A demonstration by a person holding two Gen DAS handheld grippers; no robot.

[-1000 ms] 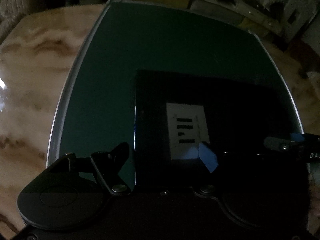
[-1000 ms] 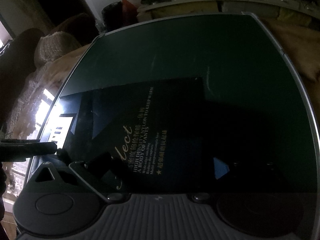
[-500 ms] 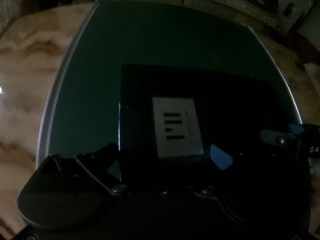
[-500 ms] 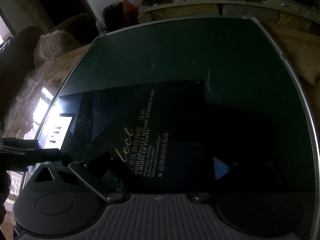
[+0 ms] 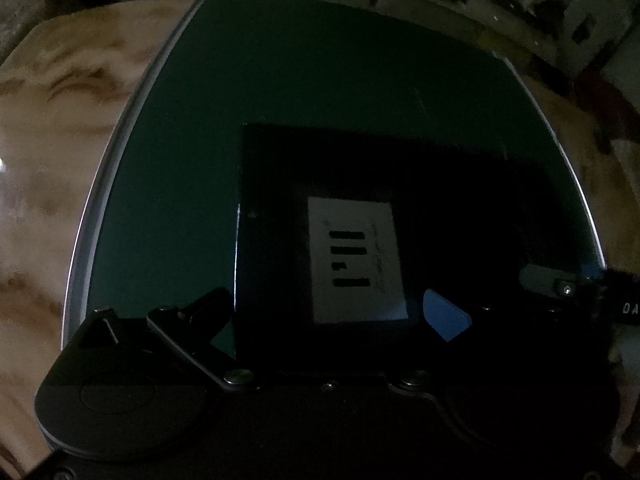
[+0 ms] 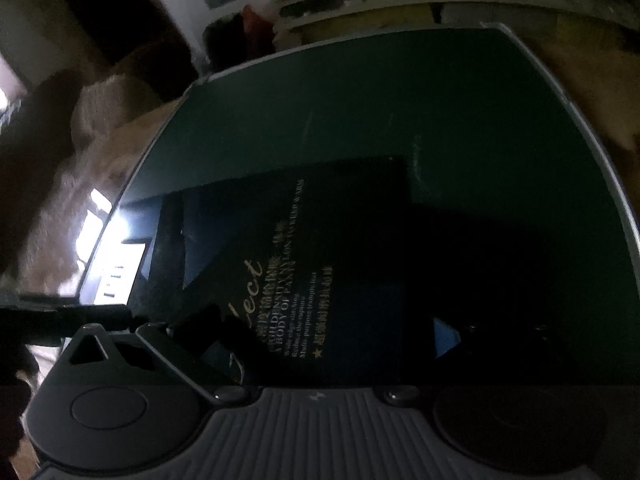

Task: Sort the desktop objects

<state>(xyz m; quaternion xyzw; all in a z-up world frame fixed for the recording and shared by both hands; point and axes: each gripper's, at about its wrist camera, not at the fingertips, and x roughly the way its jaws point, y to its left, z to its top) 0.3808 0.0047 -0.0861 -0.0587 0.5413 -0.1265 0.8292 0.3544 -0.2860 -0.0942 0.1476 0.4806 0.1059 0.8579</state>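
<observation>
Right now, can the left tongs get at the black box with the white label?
Probably yes. The left tongs stand open over the black box, right at its white label, and nothing lies between them.

The left black two-finger gripper (image 5: 332, 320), one fingertip faced with a blue pad, points steeply downward with its jaws spread wide, having just been opening, nothing between them. The right black two-finger gripper (image 6: 332, 332) also angles downward, jaws apart, gripping nothing.
</observation>
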